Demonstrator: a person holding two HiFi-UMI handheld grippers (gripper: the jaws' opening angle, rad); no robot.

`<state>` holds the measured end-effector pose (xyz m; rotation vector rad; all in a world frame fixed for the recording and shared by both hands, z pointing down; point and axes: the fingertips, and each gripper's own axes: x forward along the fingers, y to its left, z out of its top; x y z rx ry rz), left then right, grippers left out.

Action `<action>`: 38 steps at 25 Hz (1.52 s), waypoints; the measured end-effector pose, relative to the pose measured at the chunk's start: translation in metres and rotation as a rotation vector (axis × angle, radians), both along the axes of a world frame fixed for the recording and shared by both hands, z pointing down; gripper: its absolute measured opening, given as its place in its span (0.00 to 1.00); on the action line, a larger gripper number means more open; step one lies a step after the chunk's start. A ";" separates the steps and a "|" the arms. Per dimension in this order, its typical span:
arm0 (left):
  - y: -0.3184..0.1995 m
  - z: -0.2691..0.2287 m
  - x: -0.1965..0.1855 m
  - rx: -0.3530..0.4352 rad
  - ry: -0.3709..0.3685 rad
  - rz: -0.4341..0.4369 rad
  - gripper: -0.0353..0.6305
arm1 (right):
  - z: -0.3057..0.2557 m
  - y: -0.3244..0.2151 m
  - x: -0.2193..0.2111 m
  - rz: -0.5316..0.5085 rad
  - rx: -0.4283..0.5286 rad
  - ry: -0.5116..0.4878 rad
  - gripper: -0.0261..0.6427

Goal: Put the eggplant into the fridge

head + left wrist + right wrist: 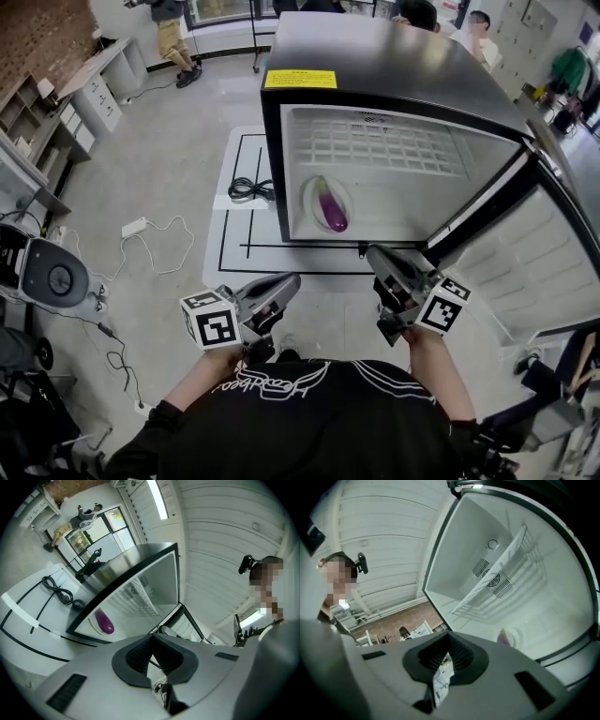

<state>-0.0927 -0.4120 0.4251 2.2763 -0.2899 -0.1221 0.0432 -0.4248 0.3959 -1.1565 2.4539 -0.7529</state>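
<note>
A purple eggplant (331, 208) lies on a white plate (308, 194) on the floor of the open fridge (375, 75); it also shows in the left gripper view, eggplant (104, 622). In the right gripper view only the eggplant's tip (504, 637) peeks over the jaws. The fridge door (553, 253) stands wide open at the right. My left gripper (286, 286) (152, 637) hangs in front of the fridge, below its opening, shut and empty. My right gripper (380, 258) (449, 634) is just below the opening's right side, shut with nothing between the pads.
A wire shelf (375, 145) spans the fridge above the plate. The fridge stands on a white mat with black lines (234, 253), with a coiled black cable (248, 190) beside it. A white cord (141, 230) and a round device (56, 277) lie left. People stand beyond.
</note>
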 end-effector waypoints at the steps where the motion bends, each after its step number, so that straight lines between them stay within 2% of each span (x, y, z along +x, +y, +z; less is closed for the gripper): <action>1: 0.010 -0.006 0.006 0.030 -0.007 0.011 0.06 | -0.003 0.013 0.000 -0.011 0.013 0.018 0.05; 6: 0.062 -0.030 0.030 0.183 -0.041 0.051 0.06 | -0.009 0.077 0.001 -0.063 0.091 0.196 0.05; 11: 0.110 -0.050 0.045 0.357 -0.130 0.047 0.06 | -0.020 0.130 0.002 -0.123 0.182 0.334 0.05; 13: 0.130 -0.055 0.051 0.387 -0.141 0.056 0.06 | -0.024 0.152 -0.002 -0.161 0.209 0.354 0.05; 16: 0.155 -0.058 0.056 0.413 -0.154 0.063 0.06 | -0.035 0.183 -0.009 -0.235 0.258 0.317 0.05; 20: 0.188 -0.057 0.057 0.476 -0.186 0.057 0.06 | -0.031 0.212 -0.018 -0.263 0.286 0.386 0.05; 26: 0.226 -0.052 0.060 0.491 -0.218 0.055 0.06 | -0.021 0.249 -0.024 -0.297 0.262 0.382 0.05; 33: 0.256 -0.048 0.058 0.468 -0.202 0.061 0.06 | -0.015 0.275 -0.029 -0.282 0.268 0.435 0.05; 38: 0.265 -0.053 0.058 0.471 -0.181 0.060 0.06 | -0.012 0.284 -0.028 -0.281 0.251 0.437 0.05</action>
